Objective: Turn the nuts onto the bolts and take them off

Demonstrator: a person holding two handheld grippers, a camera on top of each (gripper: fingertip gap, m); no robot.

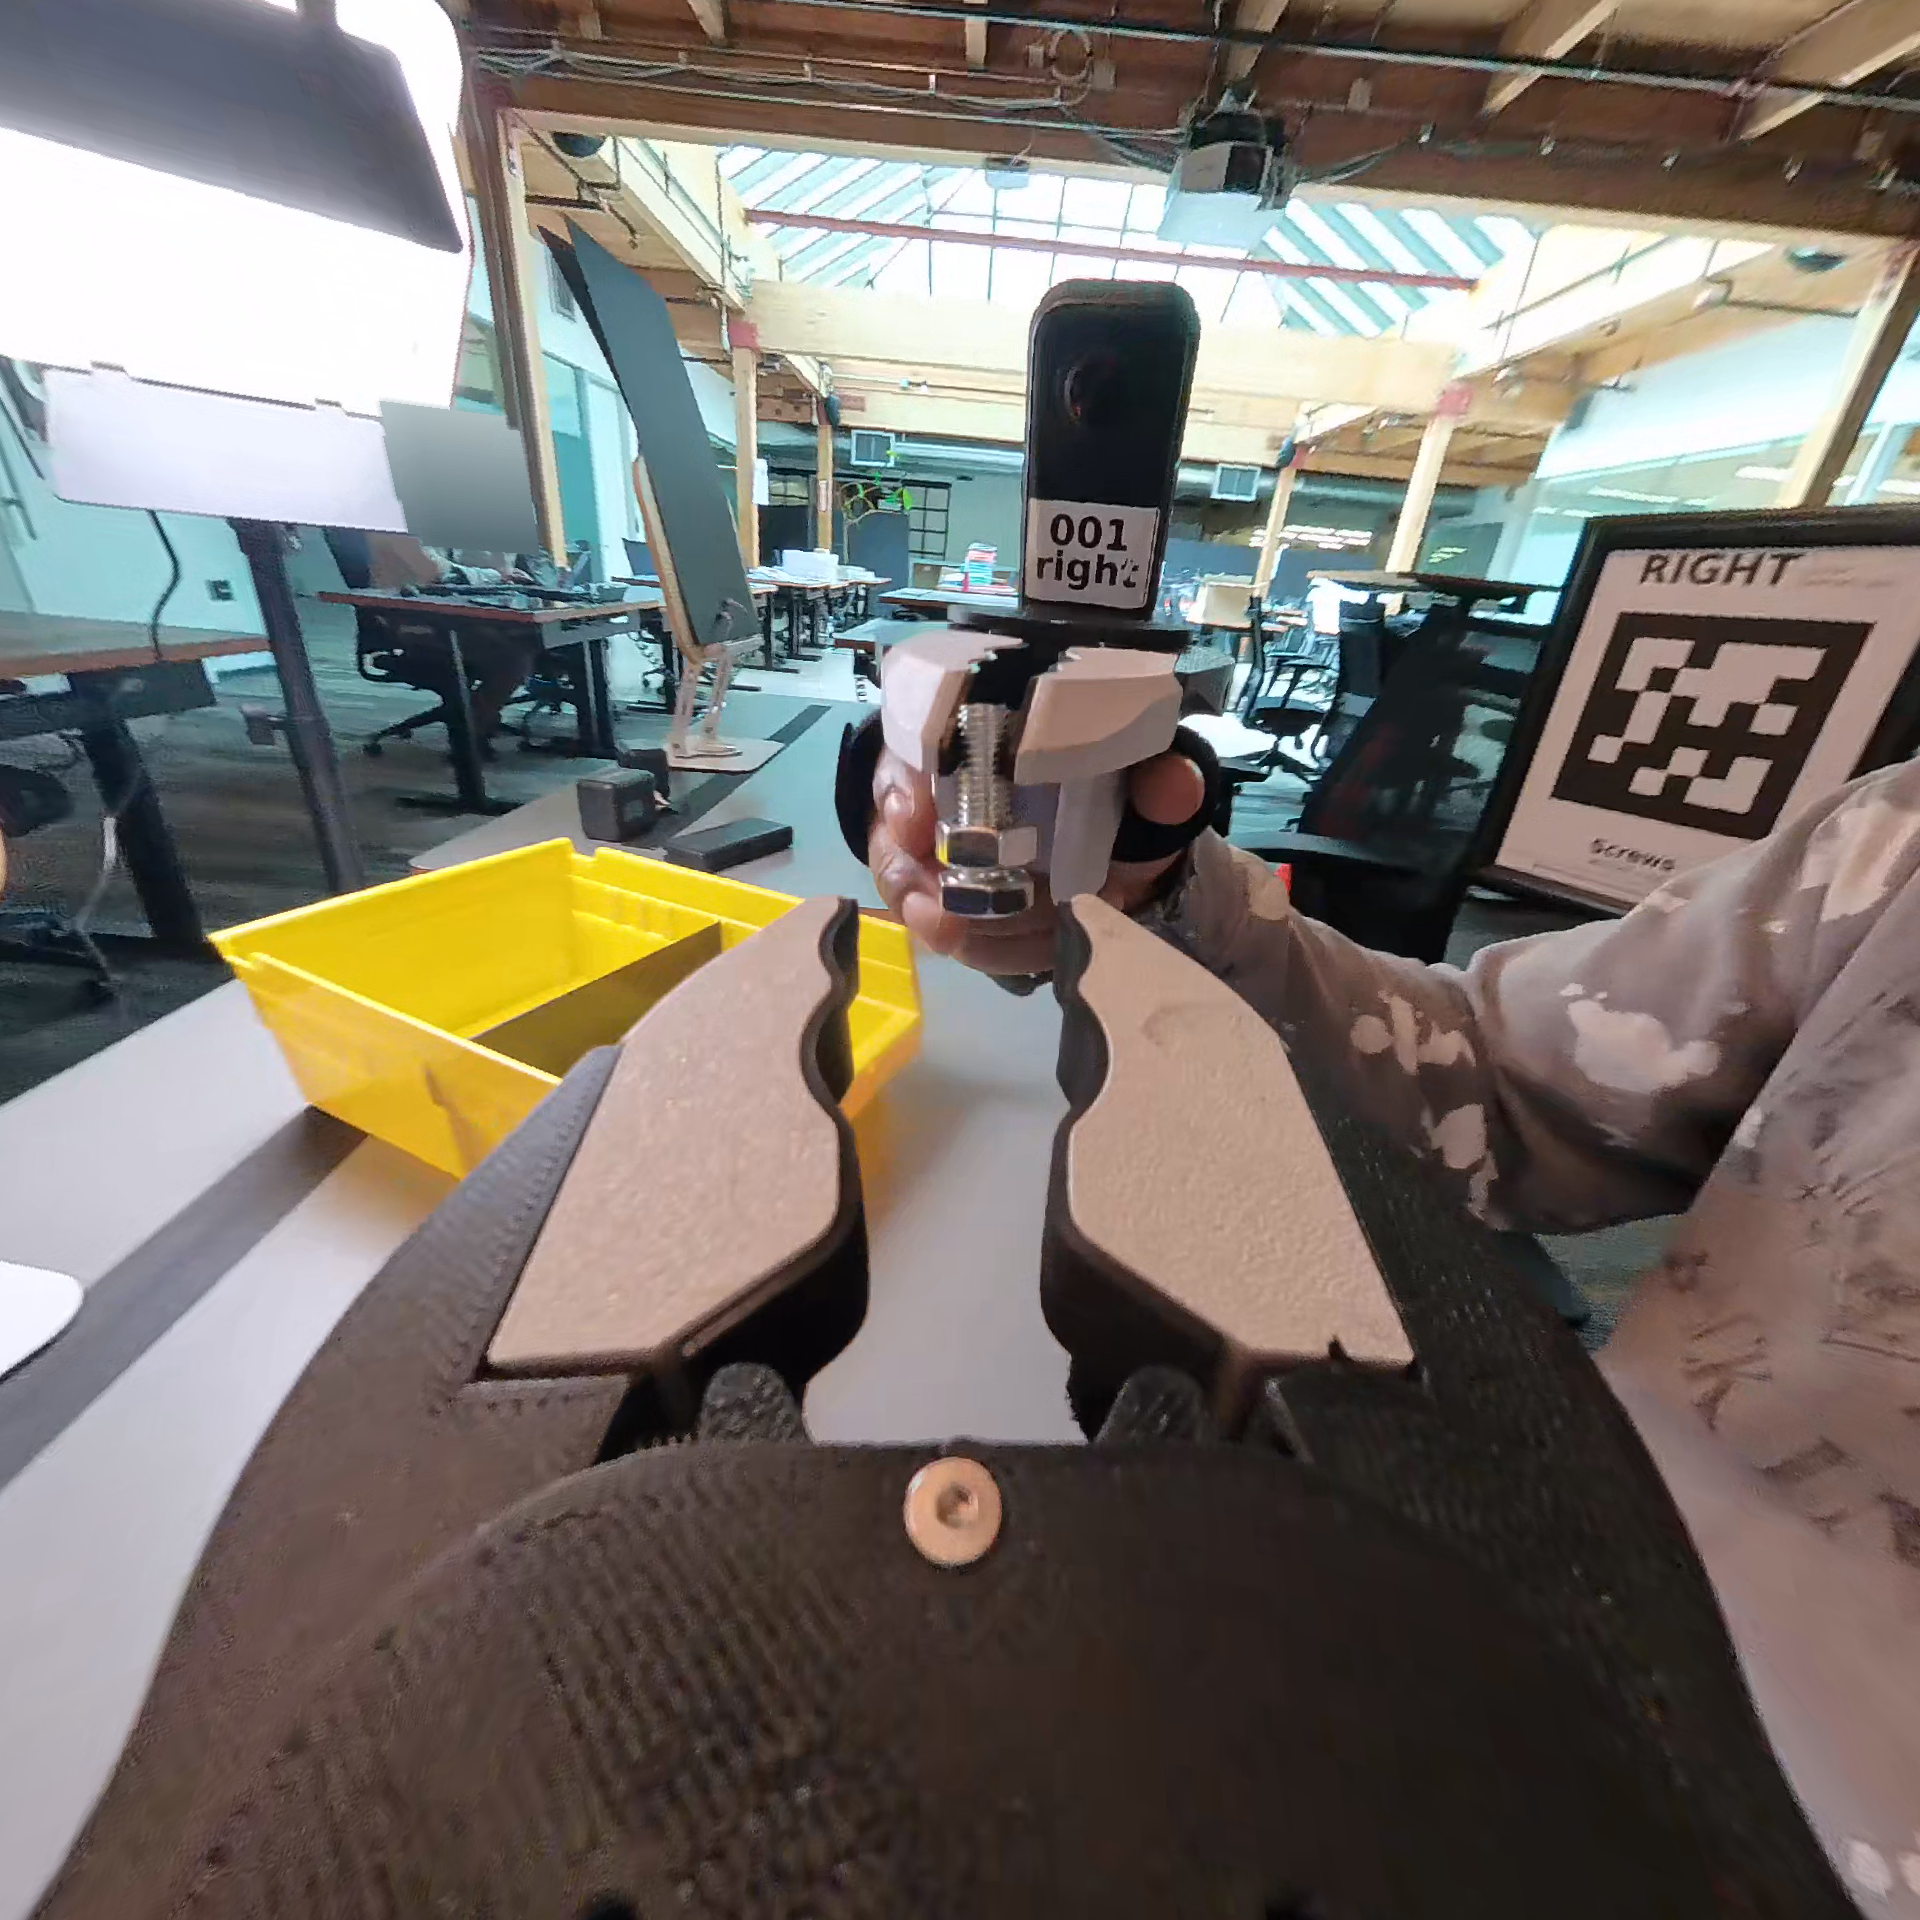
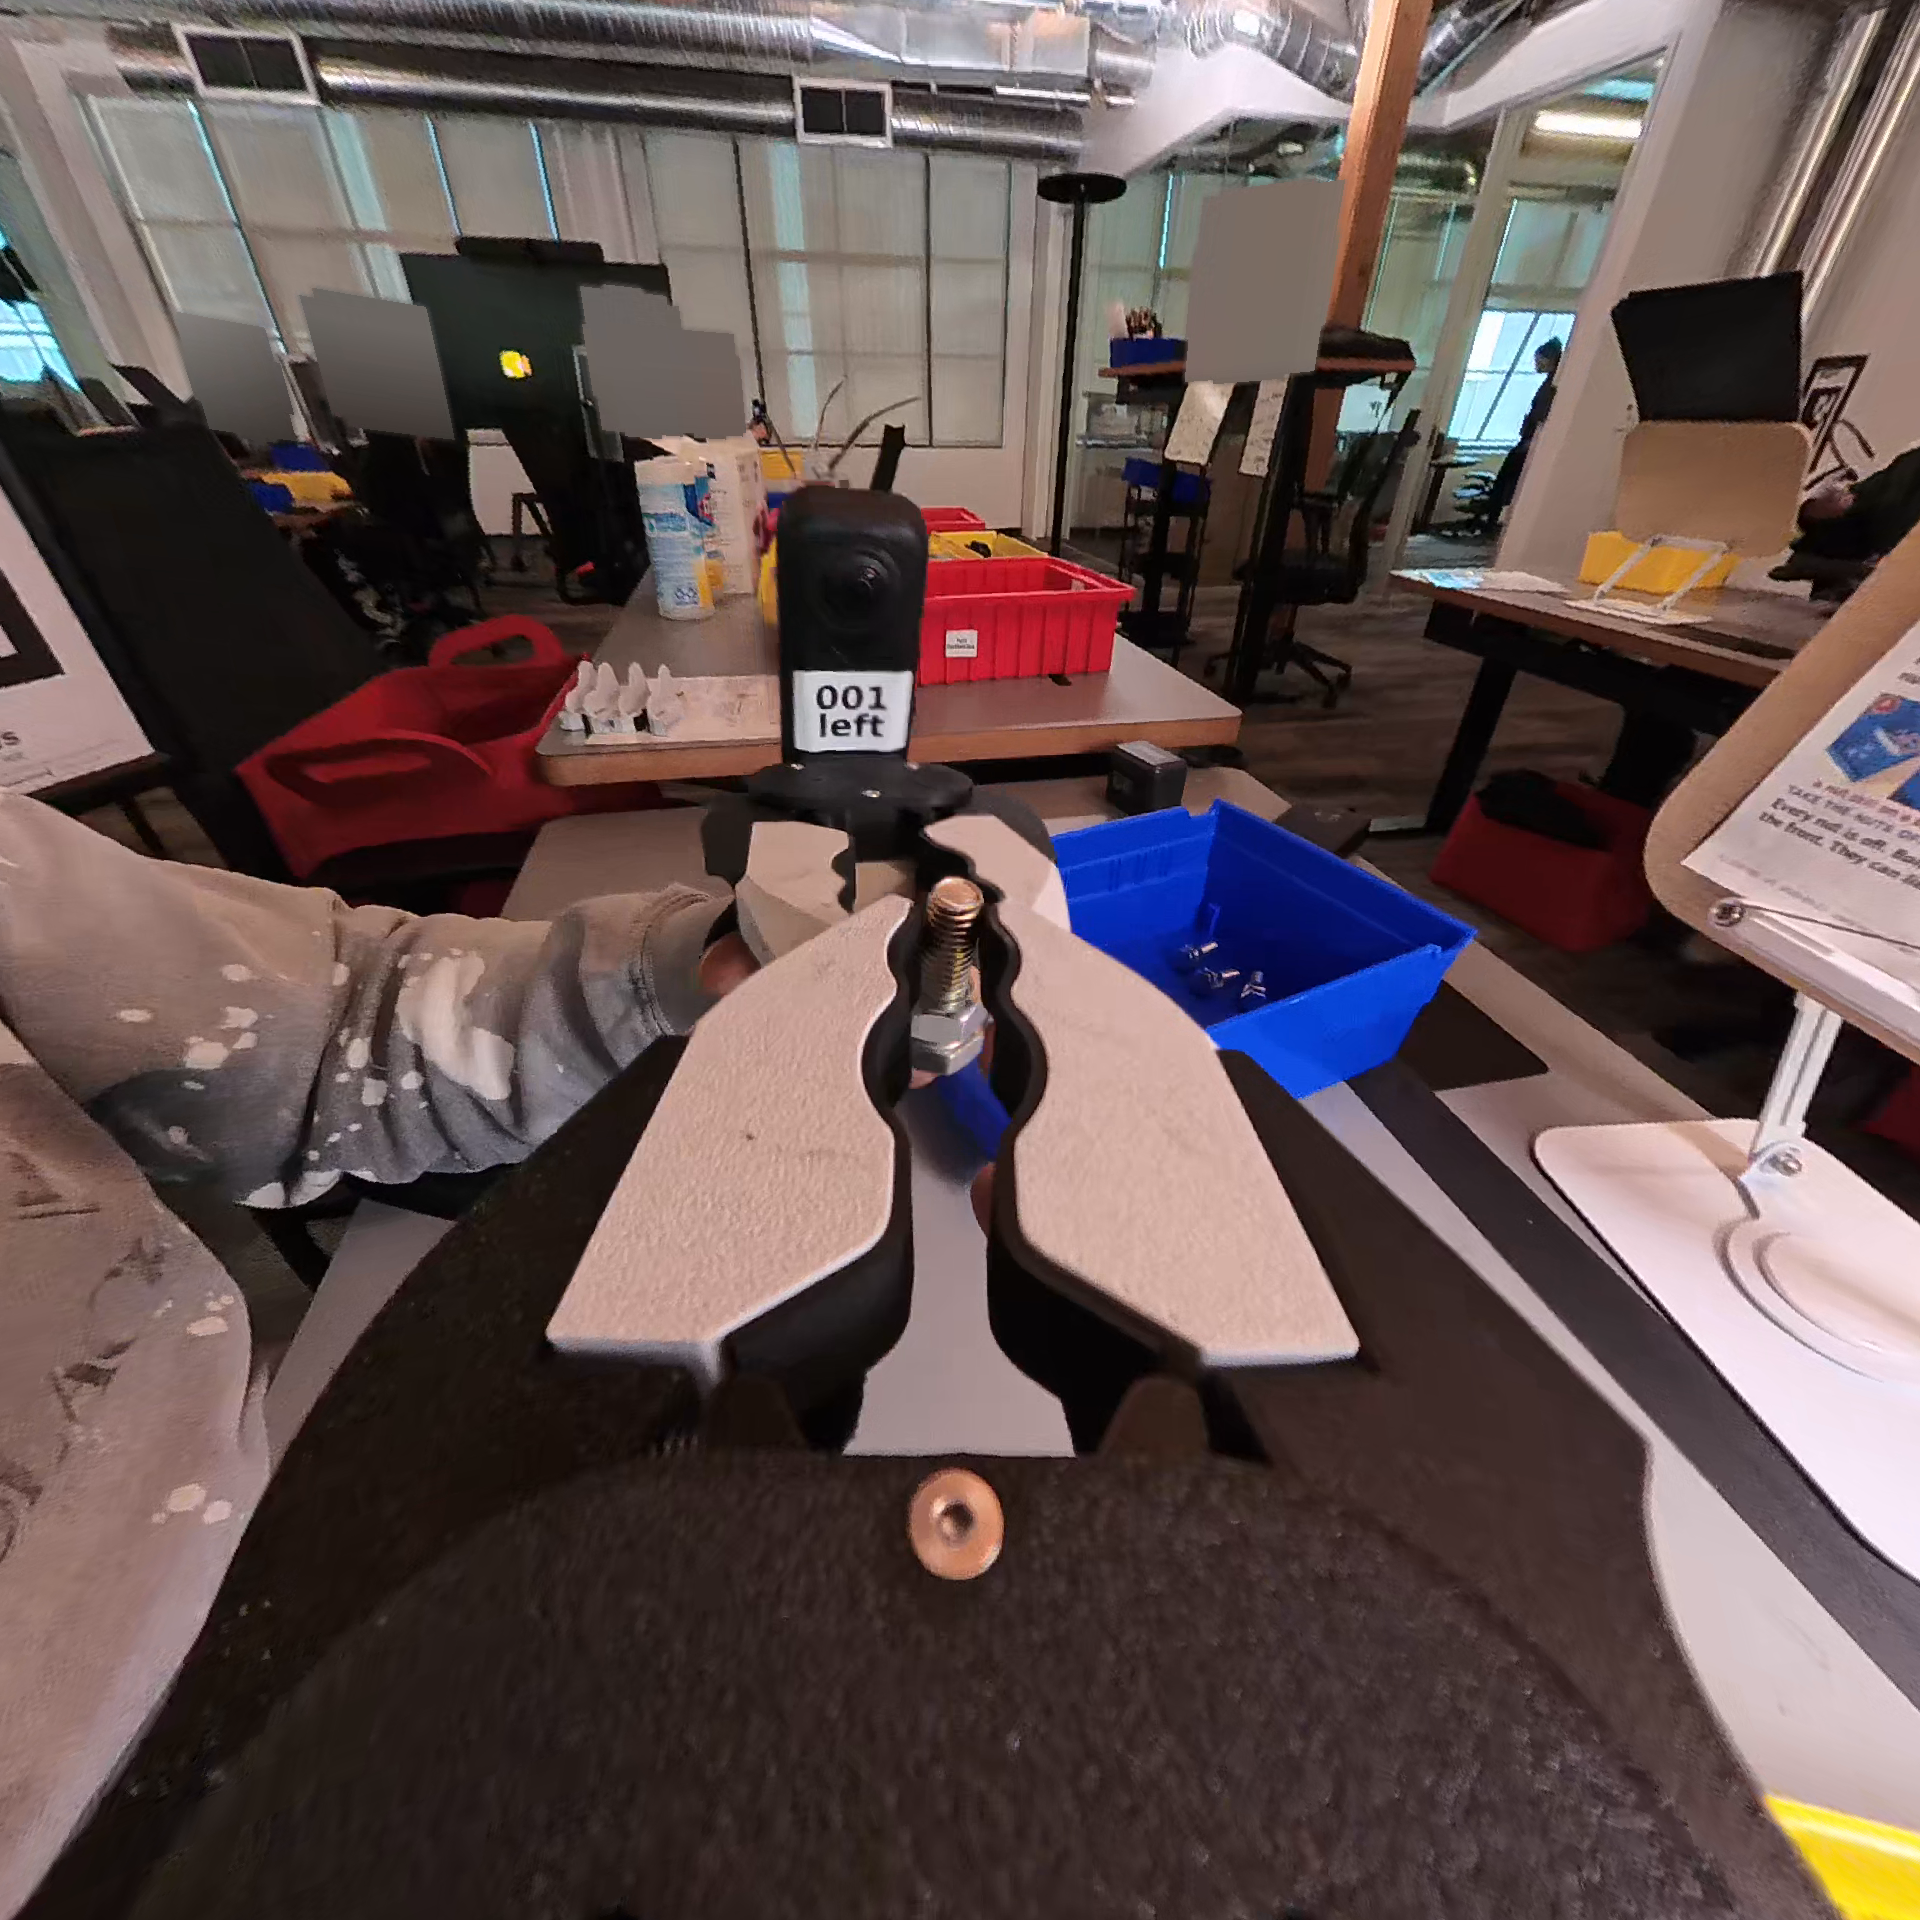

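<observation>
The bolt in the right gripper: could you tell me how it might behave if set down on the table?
The bolt looks rigid metal, likely heavy for its size. Its round threaded shank would probably roll, though the nut has flats that may stop it.

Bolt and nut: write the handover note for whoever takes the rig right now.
Right gripper: shut on the bolt, holding it by the threaded shank.
Left gripper: open, empty, its tips just short of the bolt's head end.
The nut is on the bolt, close to the head.
Blue bin holds a few small metal parts, which look like more fasteners; the yellow bin sits on the table and shows no parts from here.
Done: one nut is threaded on.
Left: probably grip the nut with the left gripper, spin it off, then go on with the pieces in the blue bin.
</observation>
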